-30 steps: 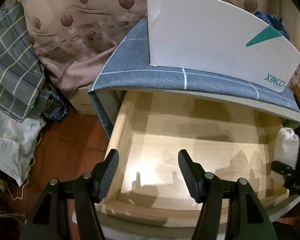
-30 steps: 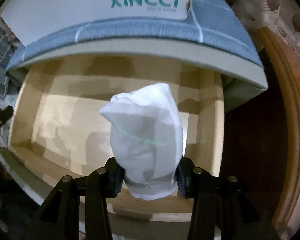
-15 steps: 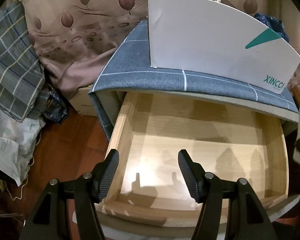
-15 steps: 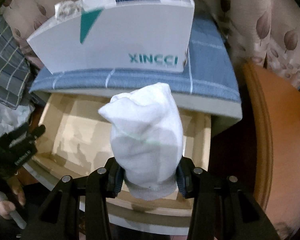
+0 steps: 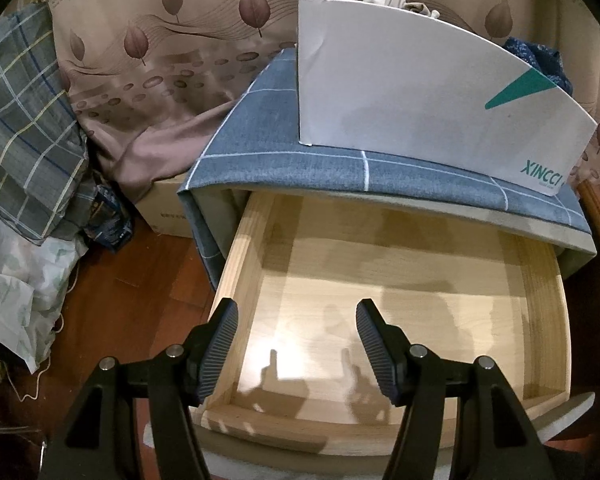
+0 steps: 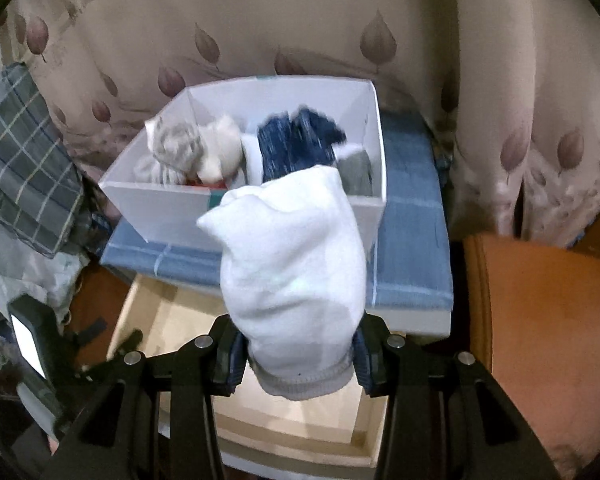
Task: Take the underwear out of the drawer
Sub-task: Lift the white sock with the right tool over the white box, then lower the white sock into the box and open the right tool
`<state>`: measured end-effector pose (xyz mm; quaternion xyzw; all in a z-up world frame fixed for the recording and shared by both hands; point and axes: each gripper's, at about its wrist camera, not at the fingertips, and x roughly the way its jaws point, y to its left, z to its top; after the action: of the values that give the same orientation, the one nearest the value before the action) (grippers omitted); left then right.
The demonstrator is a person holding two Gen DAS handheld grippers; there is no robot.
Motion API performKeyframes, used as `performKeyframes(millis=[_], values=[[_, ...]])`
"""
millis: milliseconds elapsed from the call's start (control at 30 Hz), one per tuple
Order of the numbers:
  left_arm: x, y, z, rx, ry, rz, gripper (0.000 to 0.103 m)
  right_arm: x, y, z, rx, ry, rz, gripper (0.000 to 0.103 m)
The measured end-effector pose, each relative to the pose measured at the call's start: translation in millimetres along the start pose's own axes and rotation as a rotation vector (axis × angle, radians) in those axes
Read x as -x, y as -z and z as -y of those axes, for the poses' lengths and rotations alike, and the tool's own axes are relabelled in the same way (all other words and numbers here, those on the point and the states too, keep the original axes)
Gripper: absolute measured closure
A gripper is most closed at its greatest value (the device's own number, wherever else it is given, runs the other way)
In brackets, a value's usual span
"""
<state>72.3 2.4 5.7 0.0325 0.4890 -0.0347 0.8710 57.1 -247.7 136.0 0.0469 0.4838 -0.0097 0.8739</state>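
Underwear (image 6: 292, 280), a white bundle, is clamped between the right gripper (image 6: 296, 360) fingers, held above the pulled-out wooden drawer (image 5: 400, 308). Left gripper (image 5: 296, 344) is spread wide with nothing between its fingers, over the drawer's bare bottom. White box (image 6: 256, 204) behind on the blue-covered cabinet (image 6: 412, 240) is filled with what are probably rolled garments; blurred.

White underwear (image 6: 296, 272) bundle upright, held above open, bare wood drawer (image 5: 400, 320).
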Motion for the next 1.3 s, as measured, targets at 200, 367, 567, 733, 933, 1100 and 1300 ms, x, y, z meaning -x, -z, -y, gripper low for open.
performKeyframes(millis=[200,367,567,733,933,1100,1300], values=[[0.2,0.4,-1.0,0.003,0.005,-0.001,0.040,6.4,-28.7,-16.1,0.037,-0.011,0.038,0.063],[0.4,0.6,-1.4,0.005,0.004,-0.001,0.040,-1.7,-49.3,-30.2,0.049,-0.030,0.041,0.063],[-0.6,1.6,-2.1,0.007,0.002,-0.001,0.040,-18.8,-72.2,-50.1,0.075,-0.046,0.037,0.063],[-0.3,0.9,-1.9,0.006,0.002,0.001,0.040,-37.3,-85.0,-63.1,0.104,-0.041,0.019,0.063],[-0.4,0.9,-3.7,0.010,0.008,0.001,0.040,-64.8,-95.4,-70.4,0.117,-0.023,-0.015,0.063],[-1.0,0.5,-4.2,0.011,0.007,-0.001,0.040,-85.3,-103.7,-64.8,0.104,0.006,-0.040,0.063],[-1.4,0.5,-3.9,0.011,0.010,0.000,0.040,-111.8,-101.7,-53.1,0.079,0.042,-0.092,0.063]])
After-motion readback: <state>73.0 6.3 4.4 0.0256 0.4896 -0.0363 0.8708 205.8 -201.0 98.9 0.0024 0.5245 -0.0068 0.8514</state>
